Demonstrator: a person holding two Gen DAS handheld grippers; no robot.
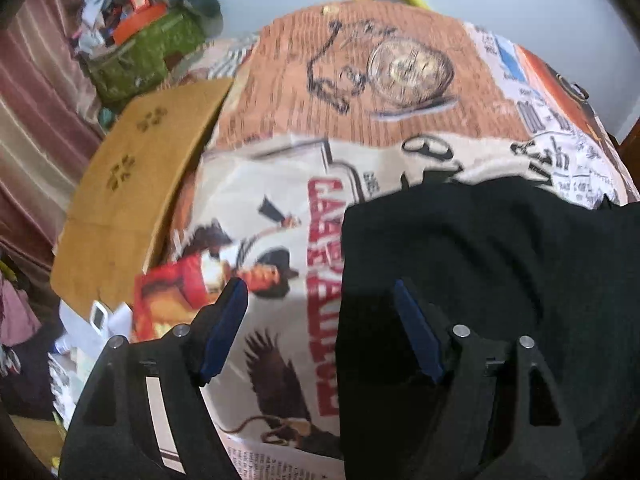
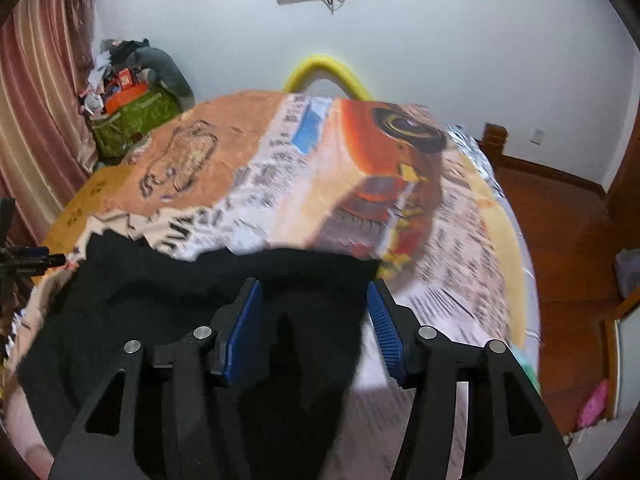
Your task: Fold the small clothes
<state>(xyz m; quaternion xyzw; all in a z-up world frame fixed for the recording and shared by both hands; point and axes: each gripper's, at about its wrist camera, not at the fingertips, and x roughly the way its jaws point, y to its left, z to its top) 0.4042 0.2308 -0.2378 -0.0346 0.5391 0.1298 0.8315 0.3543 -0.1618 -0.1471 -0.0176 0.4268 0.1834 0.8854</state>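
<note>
A small black garment (image 1: 492, 272) lies flat on a table covered with a printed cloth (image 1: 280, 208). In the left wrist view my left gripper (image 1: 320, 324) is open and empty, hovering over the garment's left edge, its right finger over the black fabric. In the right wrist view the same garment (image 2: 168, 304) fills the lower left. My right gripper (image 2: 314, 312) is open and empty above the garment's right edge. The frames are blurred by motion.
A brown cardboard sheet (image 1: 132, 200) lies off the table's left side. A green bag of clutter (image 2: 132, 120) stands by the striped curtain (image 2: 36, 120). A yellow chair back (image 2: 326, 74) rises behind the table. Wooden floor (image 2: 560, 240) lies to the right.
</note>
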